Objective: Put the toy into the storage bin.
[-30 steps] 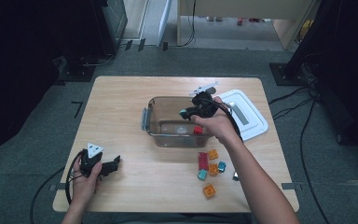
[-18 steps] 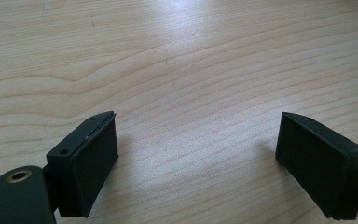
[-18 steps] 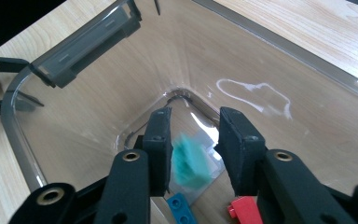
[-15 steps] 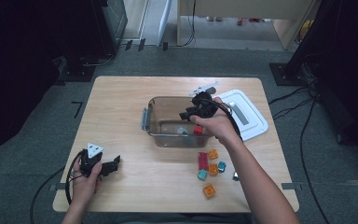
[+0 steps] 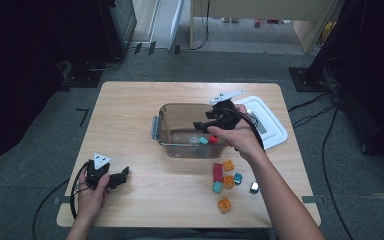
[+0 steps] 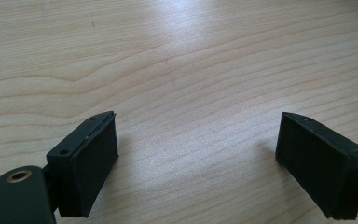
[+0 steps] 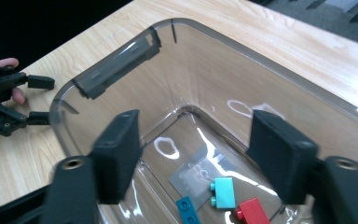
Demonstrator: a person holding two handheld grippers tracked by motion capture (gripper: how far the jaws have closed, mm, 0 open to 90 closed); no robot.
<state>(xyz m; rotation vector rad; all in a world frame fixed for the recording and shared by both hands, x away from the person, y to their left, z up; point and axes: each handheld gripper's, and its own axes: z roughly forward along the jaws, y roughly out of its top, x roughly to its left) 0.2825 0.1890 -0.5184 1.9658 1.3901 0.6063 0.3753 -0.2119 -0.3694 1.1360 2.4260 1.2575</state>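
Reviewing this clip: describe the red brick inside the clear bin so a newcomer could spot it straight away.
Start at the wooden table, then find the clear bin near its middle, beside the white lid. On the bin's floor, under the right claw, lie three bricks; the red brick is the only red one, next to the light teal brick and the darker blue brick.

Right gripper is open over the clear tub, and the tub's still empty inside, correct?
Not empty. The right gripper is open over the clear tub, but the right gripper view shows bricks on its floor: a teal brick, a blue brick and a red brick.
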